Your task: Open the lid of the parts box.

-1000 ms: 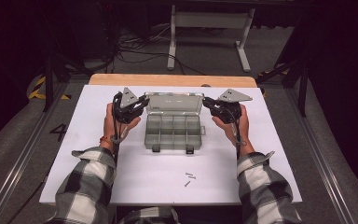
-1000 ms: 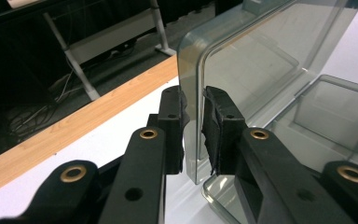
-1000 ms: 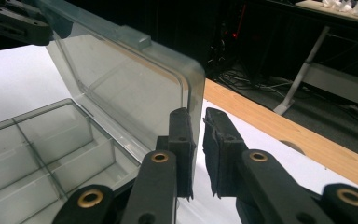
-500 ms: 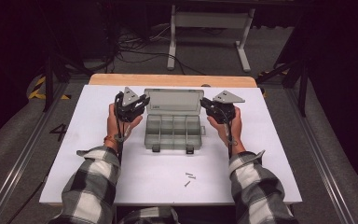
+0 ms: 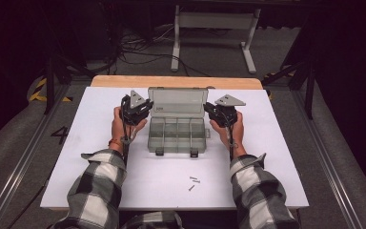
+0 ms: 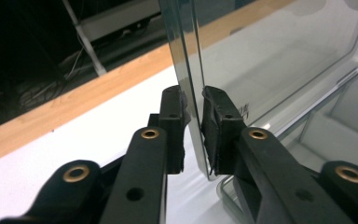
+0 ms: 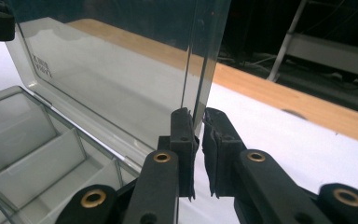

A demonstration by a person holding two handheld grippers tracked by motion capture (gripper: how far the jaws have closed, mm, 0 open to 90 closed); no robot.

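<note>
High view: clear plastic compartment box point(image 5: 177, 134) at the middle of the white table top point(image 5: 267, 157), far of centre, lid point(image 5: 177, 101) raised to stand upright along the far side. Base divided into several compartments, two dark latches point(image 5: 160, 151) on the near rim. Left gripper point(image 5: 140, 109) at the lid's left edge, right gripper point(image 5: 213, 110) at its right edge, each carried in a hand point(image 5: 120, 128) coming out of a checked sleeve point(image 5: 96, 188). Grey three-cornered plate atop each gripper. A few small screws point(image 5: 193, 181) lying loose on the table top nearer the person, well apart from the box. Wooden strip point(image 5: 176, 81) bordering the far side of the table, a white stand point(image 5: 213, 28) on the dark floor beyond.

Left gripper view: two black jaws nearly together, clamped on the lid's side edge point(image 6: 192, 88), pads point(image 6: 176, 116) pressing the thin clear wall from both sides. Jaws just drawn in a touch further, lid edge between them. Part of the box base at lower right, the wooden strip and white top to the left.

Right gripper view: black jaws close together, gripping the lid's opposite side edge point(image 7: 200, 70), pads point(image 7: 182, 135) on either face of the clear wall. Lid upright, small embossed lettering point(image 7: 41, 66) near its corner. Open compartments point(image 7: 42, 154) of the base at lower left, with clear dividers between them.
</note>
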